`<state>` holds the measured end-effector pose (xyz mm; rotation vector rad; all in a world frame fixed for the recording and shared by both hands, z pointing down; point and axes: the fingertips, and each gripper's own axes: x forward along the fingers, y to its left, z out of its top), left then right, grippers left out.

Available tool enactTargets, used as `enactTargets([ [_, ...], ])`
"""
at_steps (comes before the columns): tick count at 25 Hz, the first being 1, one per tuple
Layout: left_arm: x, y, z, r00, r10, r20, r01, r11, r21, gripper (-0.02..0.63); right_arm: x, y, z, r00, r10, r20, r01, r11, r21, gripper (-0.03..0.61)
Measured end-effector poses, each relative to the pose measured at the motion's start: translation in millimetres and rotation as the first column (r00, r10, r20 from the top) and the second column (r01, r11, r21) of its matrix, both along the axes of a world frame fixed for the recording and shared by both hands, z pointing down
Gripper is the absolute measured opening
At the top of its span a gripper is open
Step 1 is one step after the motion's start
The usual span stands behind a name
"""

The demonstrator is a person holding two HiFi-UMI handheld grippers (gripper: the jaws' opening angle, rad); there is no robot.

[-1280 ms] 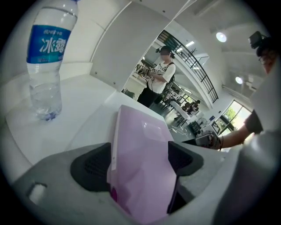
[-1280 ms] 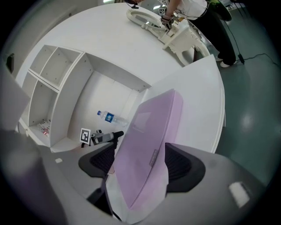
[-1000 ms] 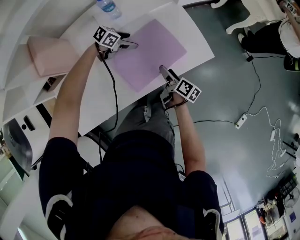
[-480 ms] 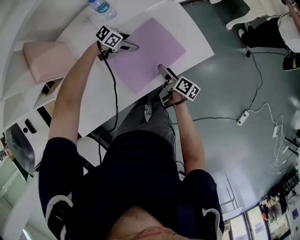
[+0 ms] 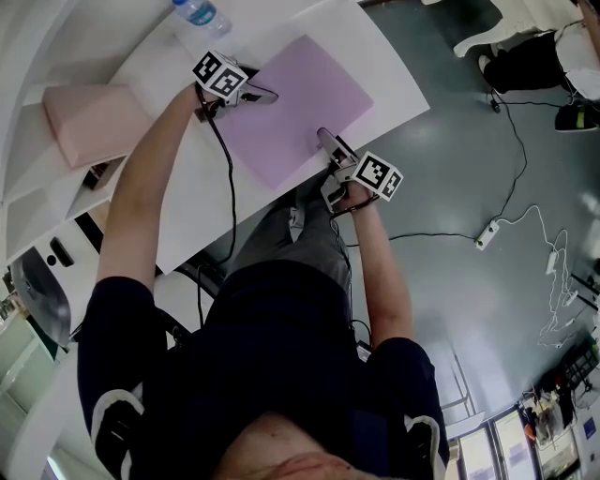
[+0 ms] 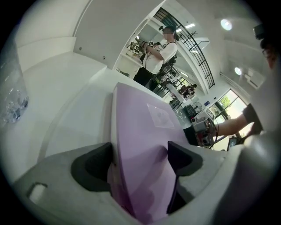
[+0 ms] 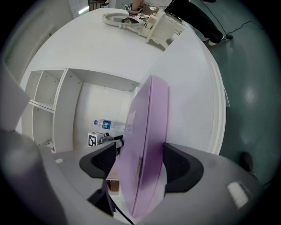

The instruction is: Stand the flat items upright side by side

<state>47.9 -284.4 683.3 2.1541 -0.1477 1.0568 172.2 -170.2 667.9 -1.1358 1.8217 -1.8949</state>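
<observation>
The purple flat item (image 5: 300, 103) lay face-up on the white table (image 5: 187, 216), not yet raised onto its edge as far as I could judge. The left gripper (image 5: 267, 94) had it by the corner at about 10 o'clock, pads pressed on either face. The right gripper (image 5: 326, 141) took the edge at about 5 o'clock; its jaws had just been closing with the item between them, and they looked to be pinching it. A pink flat item (image 5: 89, 112) lay flat on a shelf (image 5: 28, 141) off at 9 o'clock, and a water bottle (image 5: 200, 15) at 11 o'clock. To my eye nothing stood upright: both pieces remained to be stood up and set side by side.
</observation>
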Motion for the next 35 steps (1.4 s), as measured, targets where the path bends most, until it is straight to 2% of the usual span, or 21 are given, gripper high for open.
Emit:
enactTargets([
  [4,-1,-1,2,1.000,-0.002,0.006,0.002,0.999,0.034,0.410,1,0,-1,1.000,-0.004,0.027,0.004,1.000,0.000,0.339],
  [8,-2,1,2,1.000,-0.009,-0.022,0.009,0.999,0.031,0.410,2,2,-2,0.999,-0.010,0.053,0.010,1.000,-0.002,0.331],
  [11,-2,0,1,1.000,0.003,-0.012,-0.003,0.999,0.041,0.408,-1,1,-2,1.000,-0.017,0.019,0.017,1.000,0.000,0.342],
  [15,-1,2,3,0.999,0.033,0.007,-0.034,0.998,0.057,0.400,0,5,1,0.998,-0.043,-0.044,0.043,0.999,-0.001,0.321],
  [18,0,3,-1,0.998,0.057,-0.008,-0.057,0.997,0.055,0.400,5,6,1,0.994,-0.050,-0.098,0.049,0.999,-0.004,0.328],
  [23,7,13,0,0.997,0.079,-0.022,-0.078,0.996,0.042,0.394,13,12,3,0.995,0.002,-0.100,-0.004,1.000,-0.013,0.308],
  [27,9,15,-1,0.996,0.076,-0.036,-0.074,0.996,0.056,0.390,13,15,3,0.994,-0.024,-0.102,0.022,1.000,-0.018,0.305],
  [29,8,15,-1,0.996,0.073,-0.041,-0.071,0.996,0.058,0.388,13,15,3,0.996,-0.036,-0.076,0.034,0.999,-0.024,0.307],
  [32,8,17,-2,0.996,0.061,-0.067,-0.057,0.997,0.058,0.388,19,13,1,0.999,0.013,0.040,-0.012,0.999,-0.029,0.312],
  [33,8,18,-2,0.995,0.056,-0.080,-0.051,0.997,0.062,0.387,20,14,1,0.998,0.014,0.055,-0.013,1.000,-0.020,0.312],
  [35,8,19,-3,0.993,0.051,-0.104,-0.043,0.997,0.069,0.385,19,18,1,0.999,-0.025,0.037,0.025,1.000,0.009,0.272],
])
